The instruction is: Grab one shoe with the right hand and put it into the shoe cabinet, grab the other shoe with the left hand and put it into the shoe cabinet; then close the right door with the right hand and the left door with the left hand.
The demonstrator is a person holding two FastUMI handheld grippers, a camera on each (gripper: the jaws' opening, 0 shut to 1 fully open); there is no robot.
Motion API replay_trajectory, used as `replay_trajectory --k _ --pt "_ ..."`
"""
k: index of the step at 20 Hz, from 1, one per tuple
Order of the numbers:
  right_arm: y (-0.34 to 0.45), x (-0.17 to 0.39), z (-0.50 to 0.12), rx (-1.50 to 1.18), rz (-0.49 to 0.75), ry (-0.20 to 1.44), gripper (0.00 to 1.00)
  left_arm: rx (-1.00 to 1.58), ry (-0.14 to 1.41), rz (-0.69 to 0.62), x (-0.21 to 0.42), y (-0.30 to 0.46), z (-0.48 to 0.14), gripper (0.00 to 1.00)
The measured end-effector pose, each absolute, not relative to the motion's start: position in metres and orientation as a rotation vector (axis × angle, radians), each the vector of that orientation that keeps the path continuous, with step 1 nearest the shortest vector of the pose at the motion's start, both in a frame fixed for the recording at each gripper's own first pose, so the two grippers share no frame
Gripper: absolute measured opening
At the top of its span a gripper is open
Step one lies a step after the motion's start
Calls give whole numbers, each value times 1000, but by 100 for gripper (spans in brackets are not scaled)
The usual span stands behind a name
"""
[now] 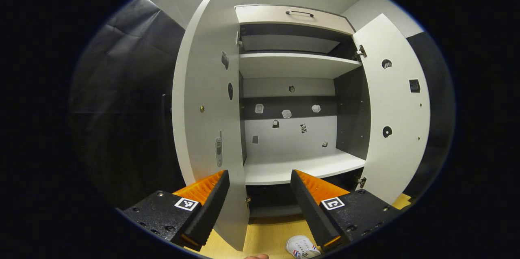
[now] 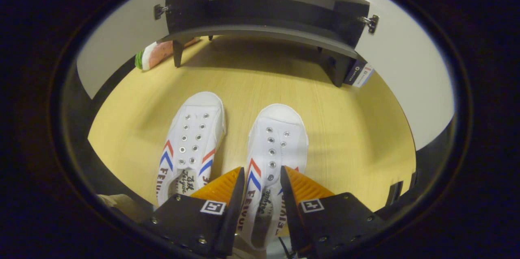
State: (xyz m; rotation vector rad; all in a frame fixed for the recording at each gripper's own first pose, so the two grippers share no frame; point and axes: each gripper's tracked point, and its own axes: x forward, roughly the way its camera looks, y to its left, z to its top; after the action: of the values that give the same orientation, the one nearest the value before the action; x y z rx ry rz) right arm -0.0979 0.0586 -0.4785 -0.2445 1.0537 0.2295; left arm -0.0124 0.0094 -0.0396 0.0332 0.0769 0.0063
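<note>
Two white shoes with red and blue stripes lie side by side on the wooden floor in the right gripper view. My right gripper [image 2: 262, 169] is shut on the right shoe [image 2: 276, 137] near its opening, and that shoe rests on the floor. The left shoe [image 2: 191, 145] lies free beside it. My left gripper [image 1: 259, 173] is open and holds nothing, facing the shoe cabinet's wide lower shelf [image 1: 300, 165]. The left door [image 1: 207, 108] and the right door [image 1: 400, 108] both stand open. One shoe [image 1: 302, 247] peeks in below my left gripper.
The cabinet's dark base [image 2: 264, 27] stands on short legs over the wooden floor [image 2: 357, 129]. A green and pink object [image 2: 158, 54] lies by its left leg, a small card [image 2: 359, 74] by its right. A drawer with a handle [image 1: 298, 14] tops the cabinet.
</note>
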Motion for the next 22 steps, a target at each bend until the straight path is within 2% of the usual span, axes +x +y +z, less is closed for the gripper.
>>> replay_trajectory --k 1,2,3,5,7,8,10,14,22 --pt "58 -98 -482 -271 236 1054 48 28 74 7 -13 9 -40 94" --pt "58 -99 -484 -306 242 1051 53 23 72 9 -13 10 -39 94" --pt "57 -100 -485 -348 242 1046 53 20 70 10 -12 10 -39 94" --pt "59 -98 -480 -415 250 1018 38 18 69 7 -13 9 -39 94" --pt "64 -100 -476 -407 247 1011 38 13 66 2 -13 10 -38 94" --pt "72 -103 -484 -348 255 1035 19 11 64 -1 -13 9 -38 94" --pt "74 -107 -486 -274 246 1057 1 8 66 -7 -14 9 -38 94" --pt "66 -106 -480 -36 188 1099 0 14 65 -14 -14 10 -39 94" --pt "62 -106 -445 205 166 1071 0 19 64 -28 -14 8 -40 94"
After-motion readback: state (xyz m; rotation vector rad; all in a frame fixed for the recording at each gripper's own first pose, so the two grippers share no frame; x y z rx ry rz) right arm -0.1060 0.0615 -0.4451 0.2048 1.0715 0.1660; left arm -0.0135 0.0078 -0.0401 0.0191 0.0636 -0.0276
